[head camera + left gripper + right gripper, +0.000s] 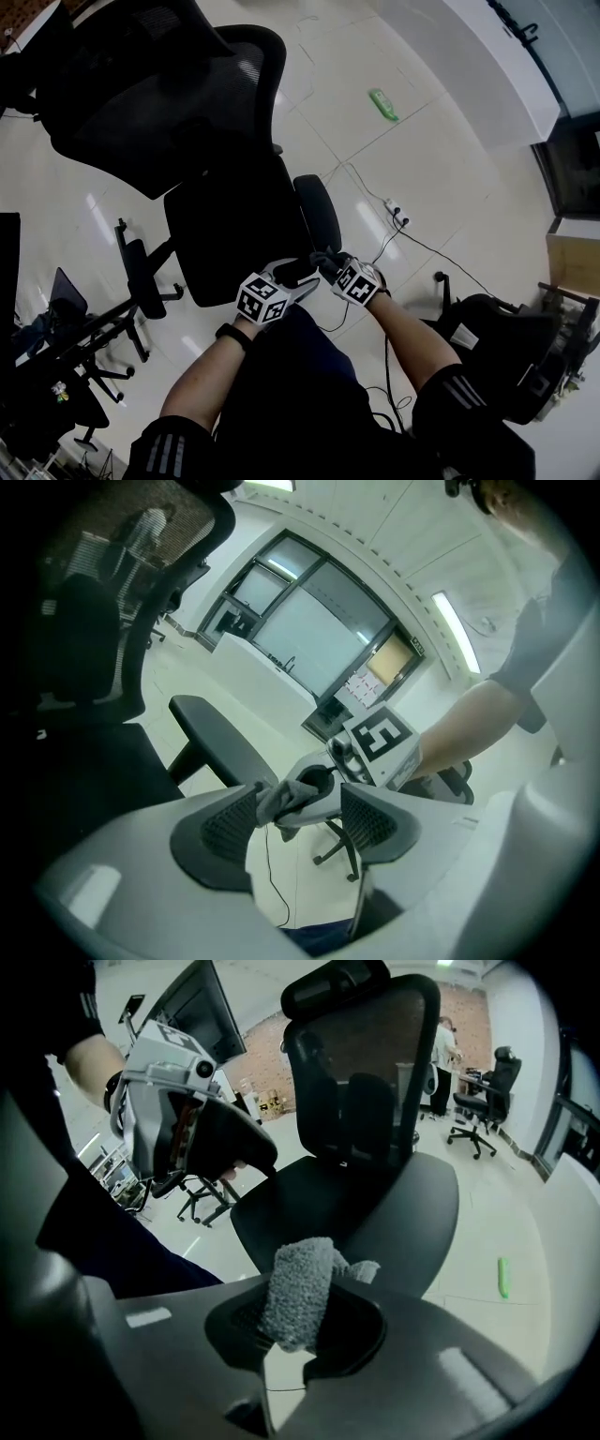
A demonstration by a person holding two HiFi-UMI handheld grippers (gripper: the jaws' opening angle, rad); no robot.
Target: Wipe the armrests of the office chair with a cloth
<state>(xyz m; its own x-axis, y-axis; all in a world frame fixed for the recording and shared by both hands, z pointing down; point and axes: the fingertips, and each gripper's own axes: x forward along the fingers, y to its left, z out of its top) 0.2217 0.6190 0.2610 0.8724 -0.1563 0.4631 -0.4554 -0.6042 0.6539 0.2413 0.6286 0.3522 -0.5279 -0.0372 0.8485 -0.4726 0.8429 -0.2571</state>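
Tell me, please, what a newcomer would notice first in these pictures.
The big black mesh-backed office chair fills the head view's left-centre. At the near end of its padded black armrest the two grippers meet: the right gripper is shut on a fluffy grey cloth, the left gripper open beside it.

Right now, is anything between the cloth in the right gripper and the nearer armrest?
Nothing visible. The cloth, clamped in the right gripper, is right by the armrest. The open left gripper is beside it, not between.
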